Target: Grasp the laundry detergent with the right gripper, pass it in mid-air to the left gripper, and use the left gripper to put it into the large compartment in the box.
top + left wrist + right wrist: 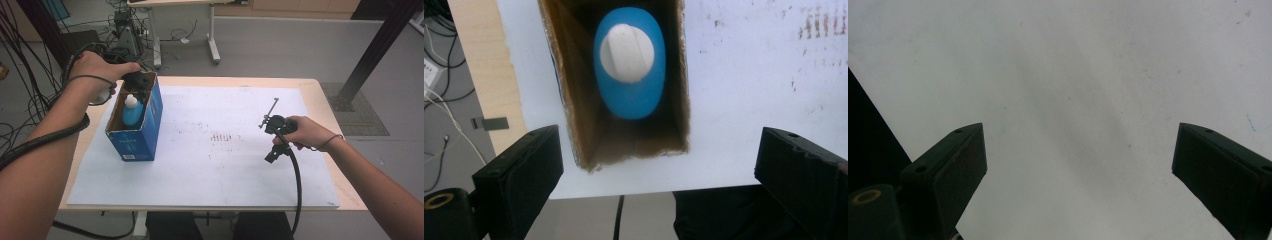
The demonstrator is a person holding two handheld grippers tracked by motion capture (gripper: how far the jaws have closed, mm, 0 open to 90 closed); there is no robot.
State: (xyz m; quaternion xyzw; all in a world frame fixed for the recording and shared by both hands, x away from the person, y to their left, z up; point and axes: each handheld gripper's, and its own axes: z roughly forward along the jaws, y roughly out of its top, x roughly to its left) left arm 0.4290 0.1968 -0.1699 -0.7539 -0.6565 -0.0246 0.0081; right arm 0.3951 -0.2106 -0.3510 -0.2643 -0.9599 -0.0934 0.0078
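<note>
A blue cardboard box (136, 129) stands open-topped at the left of the table, and a blue bottle with a white cap (132, 111) sits upright inside it. My left gripper (136, 80) hovers over the far end of the box, pointing straight down. In the left gripper view its jaws stand wide apart, empty, above the box opening (589, 145) and the bottle (630, 97). My right gripper (274, 135) is held over the white sheet at the right. It is open, and the bare sheet (1073, 100) lies between its jaws.
A large white sheet (210, 165) with faint brownish marks (224, 136) covers most of the wooden table (320, 95). Cables trail from both grippers. Beyond the table are another desk's legs (212, 40), floor cables and a black post (380, 45).
</note>
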